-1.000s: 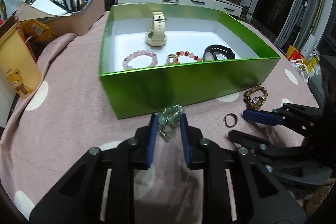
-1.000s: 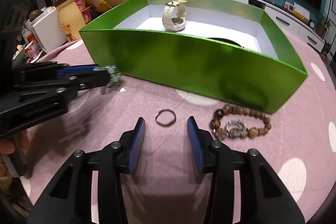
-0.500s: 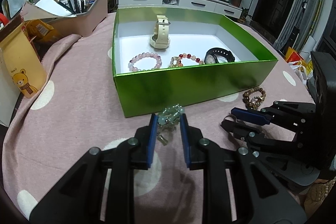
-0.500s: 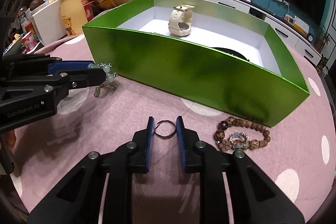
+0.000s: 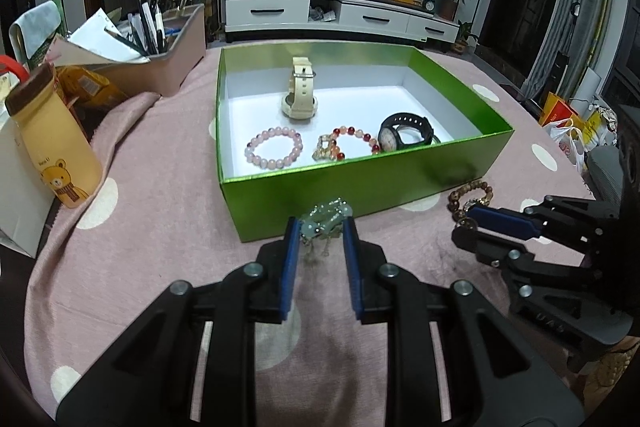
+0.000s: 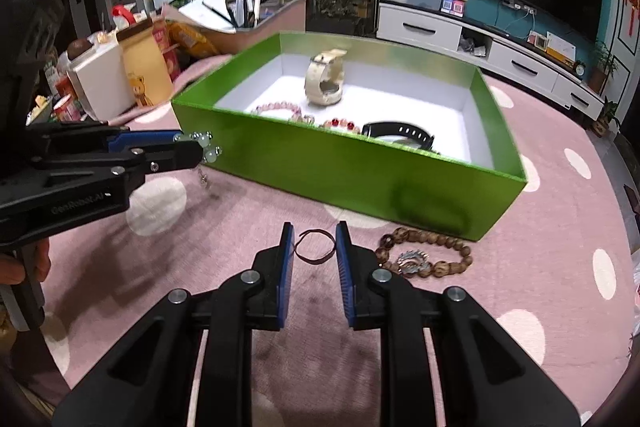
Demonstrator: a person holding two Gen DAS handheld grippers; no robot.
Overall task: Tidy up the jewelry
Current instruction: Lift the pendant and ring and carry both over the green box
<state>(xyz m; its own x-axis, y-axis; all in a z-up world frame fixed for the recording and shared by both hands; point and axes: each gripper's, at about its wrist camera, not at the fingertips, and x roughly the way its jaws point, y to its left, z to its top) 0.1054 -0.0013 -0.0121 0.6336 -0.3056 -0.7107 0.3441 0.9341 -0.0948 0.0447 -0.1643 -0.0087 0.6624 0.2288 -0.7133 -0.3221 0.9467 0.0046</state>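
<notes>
**Both grippers loaded; green box partly filled**

We find the left gripper (image 5: 320,227) pinching a pale green bead bracelet (image 5: 327,215) between its blue pads, just in front of the near wall of the green box (image 5: 360,187). In the right wrist view the bracelet hangs clear of the pink dotted tablecloth (image 6: 240,227), a small charm dangling below it.

The right gripper (image 6: 315,247) is closed onto a thin dark ring (image 6: 315,247); the ring stands tilted between the pads, above the cloth. Whether its lower edge touches the cloth, we cannot tell.

Inside the box, we note a cream watch (image 5: 300,95) standing near the far wall, a pink bead bracelet (image 5: 274,147) near left, a red bead bracelet (image 5: 344,143) at near centre, and a black watch (image 5: 406,133) near right.

A brown wooden bead bracelet (image 6: 424,253) lies on the cloth outside the box, just right of the right gripper, with a small metal piece resting inside its loop.

To the far left stand a yellow bear bottle (image 5: 52,151) and a pen holder (image 5: 160,43).
</notes>
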